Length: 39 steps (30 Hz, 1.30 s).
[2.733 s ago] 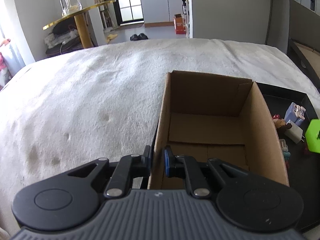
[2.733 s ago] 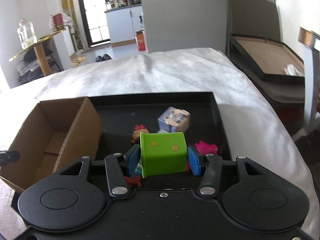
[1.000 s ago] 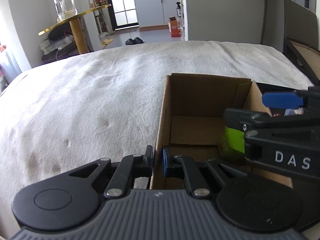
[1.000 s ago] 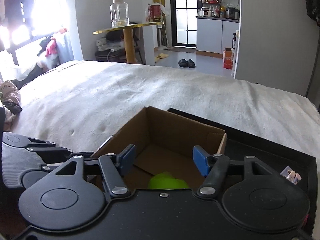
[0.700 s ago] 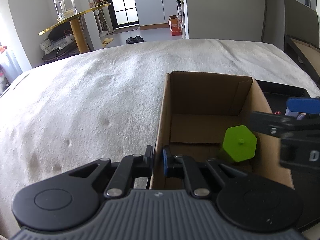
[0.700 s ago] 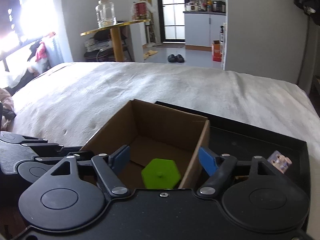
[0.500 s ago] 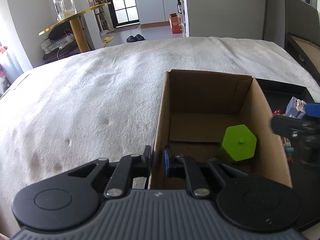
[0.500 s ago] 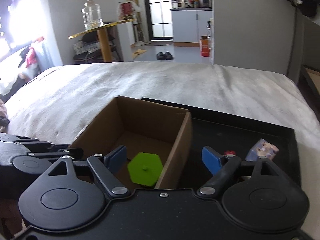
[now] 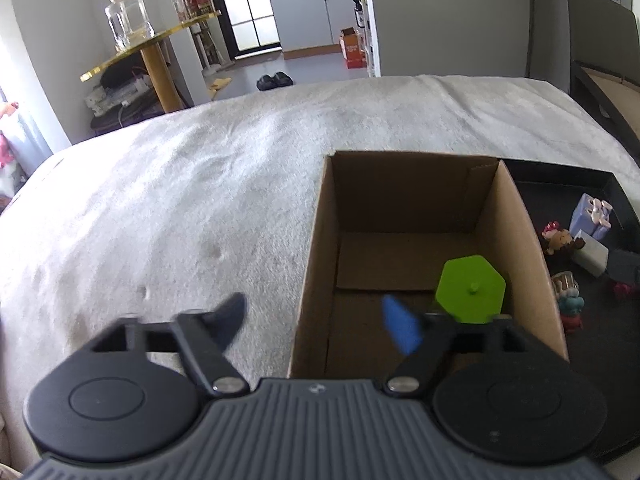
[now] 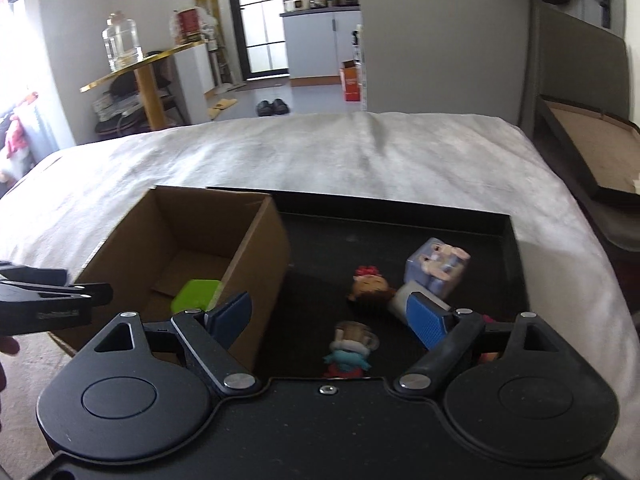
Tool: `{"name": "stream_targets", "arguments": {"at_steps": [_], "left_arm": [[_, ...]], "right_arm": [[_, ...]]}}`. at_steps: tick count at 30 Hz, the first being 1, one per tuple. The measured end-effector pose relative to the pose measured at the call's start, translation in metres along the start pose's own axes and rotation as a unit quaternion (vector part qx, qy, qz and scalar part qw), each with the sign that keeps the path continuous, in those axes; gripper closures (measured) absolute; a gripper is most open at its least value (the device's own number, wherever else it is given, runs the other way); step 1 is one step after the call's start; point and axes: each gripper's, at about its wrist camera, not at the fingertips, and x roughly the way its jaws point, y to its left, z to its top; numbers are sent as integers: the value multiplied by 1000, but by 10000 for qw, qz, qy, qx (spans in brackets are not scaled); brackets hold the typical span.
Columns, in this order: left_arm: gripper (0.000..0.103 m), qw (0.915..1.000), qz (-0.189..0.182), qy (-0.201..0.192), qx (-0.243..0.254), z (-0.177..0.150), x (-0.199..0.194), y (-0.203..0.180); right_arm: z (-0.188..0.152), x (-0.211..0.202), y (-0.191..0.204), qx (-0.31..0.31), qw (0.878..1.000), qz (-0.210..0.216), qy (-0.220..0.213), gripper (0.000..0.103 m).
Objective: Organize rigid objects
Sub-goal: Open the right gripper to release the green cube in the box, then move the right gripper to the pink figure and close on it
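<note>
A green block (image 9: pixel 470 289) sat in the cardboard box (image 9: pixel 312 264); the left gripper (image 9: pixel 316 322) and right gripper (image 10: pixel 329 312) were spread wide, empty. No writing was legible.

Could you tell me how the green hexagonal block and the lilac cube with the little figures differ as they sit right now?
The green hexagonal block sits inside the cardboard box, against its right wall; the lilac cube sits in the black tray. The block is plain bright green with a small stud on its top face; the cube is pale lilac with printed figures. The block stands alone, the cube among other toys. Neither is held.
</note>
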Motion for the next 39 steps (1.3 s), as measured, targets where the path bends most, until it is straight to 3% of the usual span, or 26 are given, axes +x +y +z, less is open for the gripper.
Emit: {"name": "stream_targets", "arguments": {"at_steps": [2, 10, 26, 39], "left_arm": [[15, 10000, -15, -25, -21, 1, -2, -1], [14, 9997, 169, -14, 184, 2, -1, -11], [10, 9992, 322, 220, 50, 2, 3, -19], [7, 9998, -9, 175, 24, 0, 7, -6]], "right_arm": [[-3, 1, -7, 47, 10000, -75, 40, 19], [-21, 4, -29, 89, 9994, -231, 231, 19], [-33, 33, -72, 316, 9957, -741, 452, 19], [-35, 68, -87, 654, 9906, -895, 796, 19]]}}
